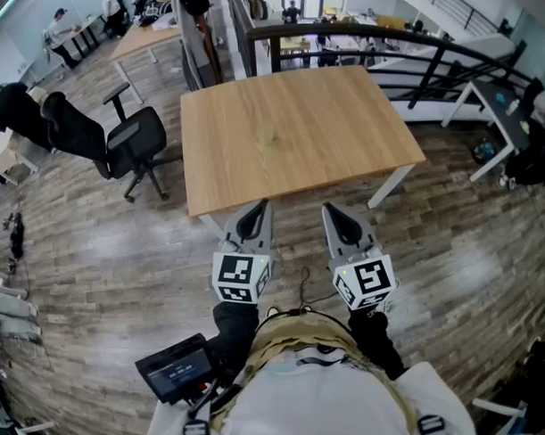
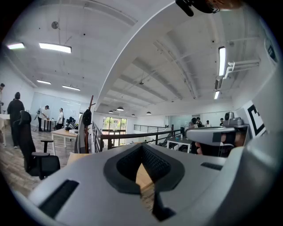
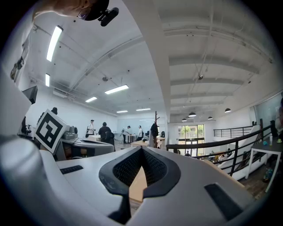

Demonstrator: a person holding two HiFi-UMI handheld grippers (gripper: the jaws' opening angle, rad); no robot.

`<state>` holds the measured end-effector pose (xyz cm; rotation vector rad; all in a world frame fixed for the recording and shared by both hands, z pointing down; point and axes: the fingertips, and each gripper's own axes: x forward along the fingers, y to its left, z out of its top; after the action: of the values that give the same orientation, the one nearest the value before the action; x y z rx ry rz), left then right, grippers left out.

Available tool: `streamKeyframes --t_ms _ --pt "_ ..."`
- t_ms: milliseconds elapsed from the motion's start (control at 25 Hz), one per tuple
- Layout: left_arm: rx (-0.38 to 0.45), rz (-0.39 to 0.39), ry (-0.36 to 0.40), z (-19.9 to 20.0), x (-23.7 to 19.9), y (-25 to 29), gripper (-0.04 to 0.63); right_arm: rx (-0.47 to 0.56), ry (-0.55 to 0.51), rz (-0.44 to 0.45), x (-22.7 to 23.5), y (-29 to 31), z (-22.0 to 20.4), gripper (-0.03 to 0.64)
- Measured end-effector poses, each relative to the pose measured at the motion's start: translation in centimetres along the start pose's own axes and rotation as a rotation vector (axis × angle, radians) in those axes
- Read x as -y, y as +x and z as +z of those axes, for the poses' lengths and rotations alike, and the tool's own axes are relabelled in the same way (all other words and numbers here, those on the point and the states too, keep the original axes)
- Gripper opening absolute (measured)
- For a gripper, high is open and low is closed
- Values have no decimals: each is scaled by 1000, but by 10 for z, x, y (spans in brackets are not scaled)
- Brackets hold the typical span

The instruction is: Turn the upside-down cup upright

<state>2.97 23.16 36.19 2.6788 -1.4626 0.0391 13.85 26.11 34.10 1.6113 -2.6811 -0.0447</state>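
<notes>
No cup shows in any view. The light wooden table (image 1: 296, 131) stands in front of me with a bare top. Both grippers are held level just short of its near edge, side by side and a hand's width apart. My left gripper (image 1: 255, 220) is shut with nothing between its jaws; in the left gripper view its tips (image 2: 141, 146) meet over the tabletop. My right gripper (image 1: 342, 220) is also shut and empty, and its tips (image 3: 141, 150) touch in the right gripper view.
A black office chair (image 1: 132, 146) stands left of the table. A dark railing (image 1: 382, 34) runs behind it and to the right, with a white desk (image 1: 501, 115) beyond. People stand far off at desks at the back left. The floor is wood plank.
</notes>
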Motion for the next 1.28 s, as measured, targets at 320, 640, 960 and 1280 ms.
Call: streamKeyframes --t_ms 320,640,960,1280 --pt "-1 5 -6 -2 -9 -8 2 -4 -11 15 -14 8 -2 20" --pt "-20 11 -25 -11 -20 -22 2 -29 1 19 -31 14 -10 20" --pt "-71 20 -56 -38 -43 -40 2 -93 26 -4 -50 22 -37 20" --pt "-91 33 -86 -53 -66 -55 2 -120 23 1 -74 31 -50 21"
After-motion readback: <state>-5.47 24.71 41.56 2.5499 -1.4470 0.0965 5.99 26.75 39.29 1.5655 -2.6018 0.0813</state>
